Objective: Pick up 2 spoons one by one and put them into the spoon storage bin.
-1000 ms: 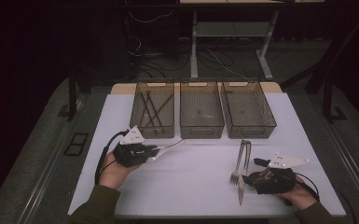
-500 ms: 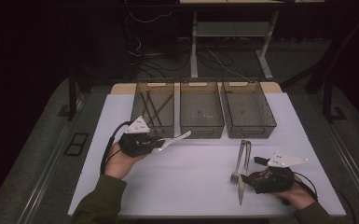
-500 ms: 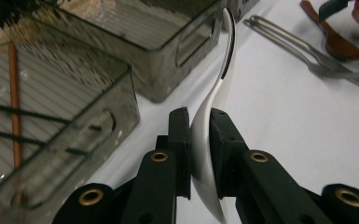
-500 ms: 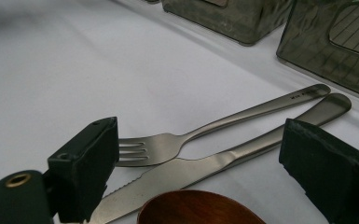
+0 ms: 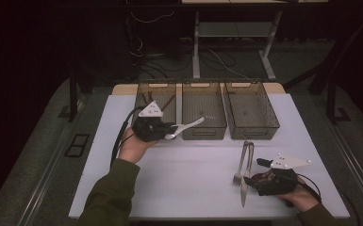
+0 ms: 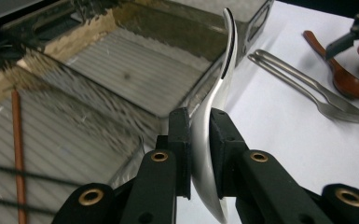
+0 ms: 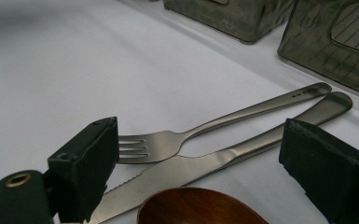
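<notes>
A spoon is held over the bins while a fork and a knife lie on the table.

The metal spoon (image 6: pixel 217 93) is clamped on edge between the pads of the left gripper (image 5: pixel 169 131), and its free end is seen above the front edge of the middle bin (image 5: pixel 203 110). Thin sticks are seen in the left bin (image 5: pixel 144 96); the right bin (image 5: pixel 251 109) stands beside the middle one. The right gripper (image 7: pixel 198 163) is kept wide open just above the white table (image 5: pixel 193 169), with nothing pressed between its pads. The fork (image 7: pixel 186 137) and the knife (image 7: pixel 214 161) lie side by side, touching, in front of it, and a wooden spoon (image 7: pixel 200 207) is seen below its jaws.
</notes>
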Action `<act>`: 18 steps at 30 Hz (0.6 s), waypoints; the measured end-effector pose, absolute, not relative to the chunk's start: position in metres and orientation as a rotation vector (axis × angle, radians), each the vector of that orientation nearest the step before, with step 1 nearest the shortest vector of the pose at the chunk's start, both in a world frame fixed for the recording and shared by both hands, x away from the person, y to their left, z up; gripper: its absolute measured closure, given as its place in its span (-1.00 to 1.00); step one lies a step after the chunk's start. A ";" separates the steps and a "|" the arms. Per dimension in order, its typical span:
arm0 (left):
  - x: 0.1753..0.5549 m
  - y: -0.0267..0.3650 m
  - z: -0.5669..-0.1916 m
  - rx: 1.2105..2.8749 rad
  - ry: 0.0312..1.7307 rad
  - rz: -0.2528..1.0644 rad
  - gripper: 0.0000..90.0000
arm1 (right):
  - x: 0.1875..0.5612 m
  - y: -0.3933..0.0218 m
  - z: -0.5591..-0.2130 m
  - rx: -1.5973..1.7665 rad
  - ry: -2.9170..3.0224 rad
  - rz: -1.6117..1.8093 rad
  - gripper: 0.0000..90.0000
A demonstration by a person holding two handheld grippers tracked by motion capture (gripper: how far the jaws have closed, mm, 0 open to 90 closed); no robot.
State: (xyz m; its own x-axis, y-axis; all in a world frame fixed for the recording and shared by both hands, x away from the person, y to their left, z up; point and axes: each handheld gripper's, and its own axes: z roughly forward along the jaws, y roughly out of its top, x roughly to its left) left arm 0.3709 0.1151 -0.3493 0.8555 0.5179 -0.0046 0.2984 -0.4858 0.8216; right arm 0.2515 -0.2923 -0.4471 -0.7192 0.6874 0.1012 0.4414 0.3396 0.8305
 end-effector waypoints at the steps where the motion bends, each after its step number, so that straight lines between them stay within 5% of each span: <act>1: 0.373 0.113 -0.349 2.107 0.589 0.303 0.77 | 0.251 -0.292 -0.447 1.014 2.336 1.324 -0.74; 18: 0.424 0.067 -0.348 2.125 0.591 0.314 0.77 | 0.251 -0.293 -0.447 1.014 2.338 1.322 -0.74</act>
State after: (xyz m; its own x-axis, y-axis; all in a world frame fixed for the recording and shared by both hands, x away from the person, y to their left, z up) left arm 0.4243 0.0674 -0.3482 0.8545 0.5194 0.0068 0.2959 -0.4975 0.8155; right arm 0.2514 -0.2932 -0.4474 -0.7186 0.6880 0.1013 0.4416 0.3389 0.8308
